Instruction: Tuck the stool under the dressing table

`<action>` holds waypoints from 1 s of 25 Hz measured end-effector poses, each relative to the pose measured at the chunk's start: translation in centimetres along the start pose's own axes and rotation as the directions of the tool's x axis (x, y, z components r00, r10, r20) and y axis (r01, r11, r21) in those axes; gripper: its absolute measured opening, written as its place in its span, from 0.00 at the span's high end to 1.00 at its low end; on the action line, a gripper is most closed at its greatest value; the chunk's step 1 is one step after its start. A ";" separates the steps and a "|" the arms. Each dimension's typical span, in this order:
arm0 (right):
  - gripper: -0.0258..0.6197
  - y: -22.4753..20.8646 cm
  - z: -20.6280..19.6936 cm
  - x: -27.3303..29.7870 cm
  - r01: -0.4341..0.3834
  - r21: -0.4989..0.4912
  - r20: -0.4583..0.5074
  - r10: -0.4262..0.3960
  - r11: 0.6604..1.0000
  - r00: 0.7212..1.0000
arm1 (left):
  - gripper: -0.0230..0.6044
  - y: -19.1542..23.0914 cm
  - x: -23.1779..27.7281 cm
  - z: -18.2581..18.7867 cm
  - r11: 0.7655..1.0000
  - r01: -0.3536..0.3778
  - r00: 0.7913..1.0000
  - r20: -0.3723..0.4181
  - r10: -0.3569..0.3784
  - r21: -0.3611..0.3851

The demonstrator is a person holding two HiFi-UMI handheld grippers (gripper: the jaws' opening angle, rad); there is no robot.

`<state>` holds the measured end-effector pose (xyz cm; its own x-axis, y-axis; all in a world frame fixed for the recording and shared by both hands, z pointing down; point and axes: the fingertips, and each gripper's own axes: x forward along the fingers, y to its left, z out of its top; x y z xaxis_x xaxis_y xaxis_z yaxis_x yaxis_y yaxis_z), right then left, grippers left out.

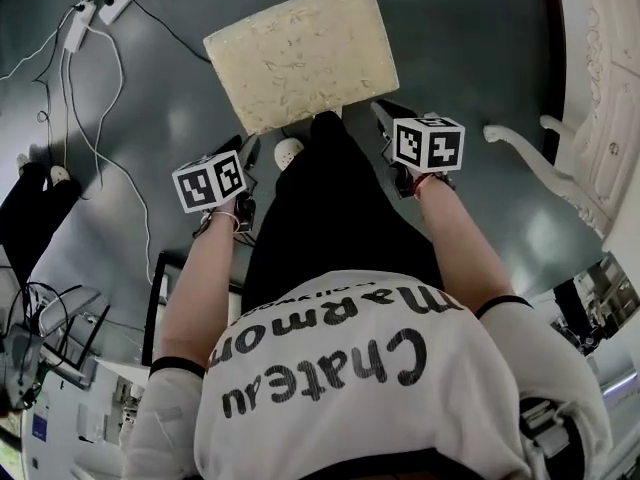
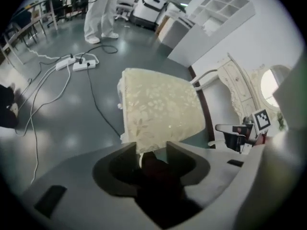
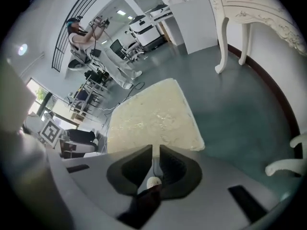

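The stool, with a cream patterned cushion (image 1: 300, 53), stands on the dark floor just ahead of me. My left gripper (image 1: 247, 151) hangs over the cushion's near left corner, and my right gripper (image 1: 385, 116) over its near right corner. In the left gripper view the jaws (image 2: 152, 147) stand apart, with the cushion (image 2: 160, 107) just beyond them and nothing pressed between. In the right gripper view the jaws (image 3: 156, 150) are together, with only a slit, above the cushion's edge (image 3: 153, 116). The white ornate dressing table (image 1: 600, 118) stands to the right, with its legs (image 3: 223, 47) showing.
Power strips and cables (image 1: 100, 8) lie on the floor to the left of the stool. A black bag (image 1: 30, 213) sits at the far left. A curved white leg (image 1: 530, 163) juts out near my right gripper. A person in white (image 2: 100, 13) stands far off.
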<state>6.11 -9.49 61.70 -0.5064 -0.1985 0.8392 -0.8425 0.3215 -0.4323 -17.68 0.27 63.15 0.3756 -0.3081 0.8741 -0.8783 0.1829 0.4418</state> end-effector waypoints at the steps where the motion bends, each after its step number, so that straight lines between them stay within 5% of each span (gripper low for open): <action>1: 0.87 -1.2 0.4 0.2 0.009 -0.011 -0.003 -0.009 1.000 1.000 | 0.60 1.1 0.8 -0.1 0.999 -0.010 1.000 -0.021 0.009 -0.043; 3: 0.56 -3.1 1.1 0.9 0.006 -0.009 -0.014 -0.006 1.000 1.000 | 0.50 3.1 1.8 -0.2 0.993 -0.035 0.998 -0.059 0.028 -0.113; 8: 0.55 -7.0 2.7 2.6 0.008 0.075 0.013 -0.009 0.997 1.000 | 0.49 4.7 3.6 1.0 0.976 0.001 0.997 -0.076 -0.018 -0.219; 12: 0.54 -7.5 2.7 3.4 -0.020 0.113 0.017 0.019 0.993 1.000 | 0.49 2.2 5.1 1.7 0.979 0.109 0.983 -0.129 -0.131 -0.170; 17: 0.54 -6.5 2.2 4.6 -0.051 0.039 -0.028 0.052 0.998 0.998 | 0.49 1.8 6.3 1.9 0.997 0.040 0.983 -0.174 -0.050 -0.060; 25: 0.54 -6.9 1.9 5.5 -0.058 -0.063 -0.096 0.052 0.996 0.994 | 0.46 2.2 7.2 1.8 0.998 0.034 0.983 -0.180 -0.044 -0.054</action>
<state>8.81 -14.55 68.63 -0.5294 -0.0914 0.8435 -0.7983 0.3904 -0.4587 -17.41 -3.20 70.00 0.4607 -0.1425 0.8760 -0.8475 0.2227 0.4819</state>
